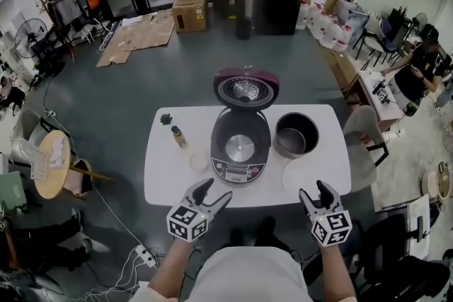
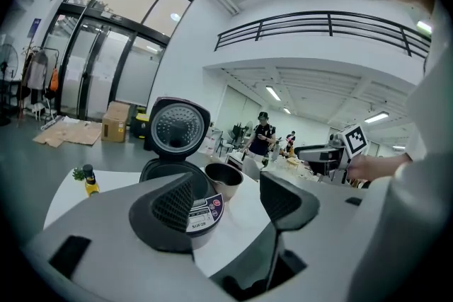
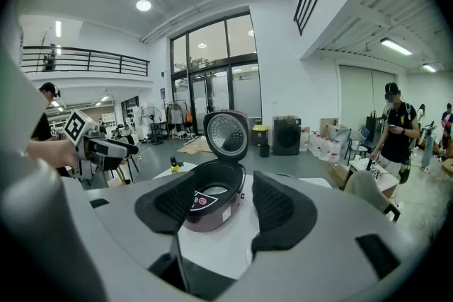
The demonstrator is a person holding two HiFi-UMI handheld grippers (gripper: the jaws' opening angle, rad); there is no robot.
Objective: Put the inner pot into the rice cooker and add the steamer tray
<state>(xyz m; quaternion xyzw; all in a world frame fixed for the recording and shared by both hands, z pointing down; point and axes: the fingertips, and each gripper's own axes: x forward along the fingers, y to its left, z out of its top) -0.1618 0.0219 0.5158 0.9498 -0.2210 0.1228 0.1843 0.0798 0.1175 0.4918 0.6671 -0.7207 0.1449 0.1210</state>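
Note:
The dark red rice cooker (image 1: 241, 148) stands mid-table with its lid (image 1: 245, 89) tipped up and its well empty. The dark metal inner pot (image 1: 296, 134) sits on the table just right of it. A pale round shape (image 1: 301, 179), possibly the steamer tray, lies in front of the pot. My left gripper (image 1: 216, 191) hovers open at the table's near edge, in front of the cooker. My right gripper (image 1: 314, 189) is open too, near the edge below the pot. In the left gripper view the cooker (image 2: 173, 184) and pot (image 2: 224, 179) lie beyond my empty left gripper (image 2: 226, 201). The right gripper (image 3: 225, 207) faces the cooker (image 3: 216, 194).
On the white table (image 1: 163, 173), left of the cooker, stand a small yellow bottle (image 1: 178, 136), a green sprig (image 1: 166, 119) and a small white dish (image 1: 199, 162). A grey chair (image 1: 364, 141) is at the table's right end. Cables run on the floor at the left.

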